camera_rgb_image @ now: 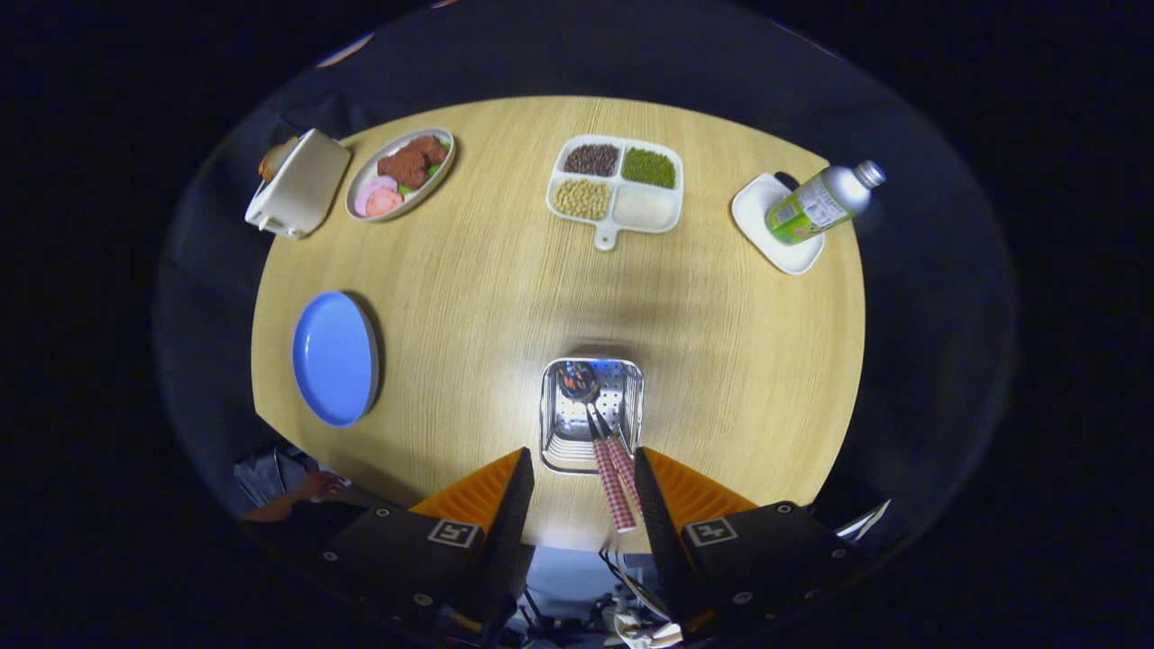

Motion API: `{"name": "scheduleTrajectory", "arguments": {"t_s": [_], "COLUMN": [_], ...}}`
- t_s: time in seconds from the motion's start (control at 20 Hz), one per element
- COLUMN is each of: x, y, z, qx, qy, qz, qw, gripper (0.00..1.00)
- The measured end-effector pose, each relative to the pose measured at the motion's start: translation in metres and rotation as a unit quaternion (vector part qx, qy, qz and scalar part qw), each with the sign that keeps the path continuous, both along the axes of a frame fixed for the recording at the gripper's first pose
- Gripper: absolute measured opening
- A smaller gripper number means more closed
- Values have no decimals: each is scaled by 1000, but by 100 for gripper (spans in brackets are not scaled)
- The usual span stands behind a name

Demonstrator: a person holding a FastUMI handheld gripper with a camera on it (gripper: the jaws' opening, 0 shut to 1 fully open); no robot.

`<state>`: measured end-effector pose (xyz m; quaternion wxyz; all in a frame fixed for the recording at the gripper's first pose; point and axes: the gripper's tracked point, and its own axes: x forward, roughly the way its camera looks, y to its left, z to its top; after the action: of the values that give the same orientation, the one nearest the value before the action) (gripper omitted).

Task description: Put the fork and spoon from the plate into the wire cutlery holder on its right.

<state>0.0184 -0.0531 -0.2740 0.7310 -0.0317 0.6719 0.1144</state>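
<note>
Tongs (584, 469) spread wide, gripping nothing, hanging over the near edge of the round wooden tabletop (487, 297). Just ahead of and between the fingers: wire cutlery holder (592, 415), upright. Two utensils stand in it, checkered handles poking out toward the tongs, lying close to the right finger; can't tell whether they touch it. Fork (624, 469) and spoon (609, 487) are side by side, heads down inside the holder; which handle is which is hard to tell. Blue plate (332, 357) sits well left of the holder, bare. A person's hand (317, 487) shows at the near-left edge of the tabletop. Far side, left to right: white boxy container (297, 185), oval dish of food (400, 173), white divided tray (616, 185) with beans and grains in its compartments, then a small white dish (755, 216) with a green-labelled bottle (820, 204) on it at far right.
</note>
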Motion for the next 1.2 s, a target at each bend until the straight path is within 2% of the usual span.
{"name": "scheduleTrajectory", "arguments": {"t_s": [0.05, 0.2, 0.35, 0.6, 0.7, 0.9, 1.05, 1.2], "x": [9, 29, 43, 51, 56, 67, 69, 66], "y": [5, 5, -2, -14, -11, -20, -29, -23], "z": [7, 28, 62, 116, 142, 201, 249, 293], "qx": [8, 18, 17, 3, 22, 50, 45, 36], "qy": [-42, -154, -261, -385, -432, -526, -598, -647], "qz": [-15, -49, -72, -110, -127, -151, -150, -147], "qw": [999, 987, 962, 916, 892, 835, 786, 747], "gripper": [75, 86, 97, 98, 98, 98, 97, 97]}}
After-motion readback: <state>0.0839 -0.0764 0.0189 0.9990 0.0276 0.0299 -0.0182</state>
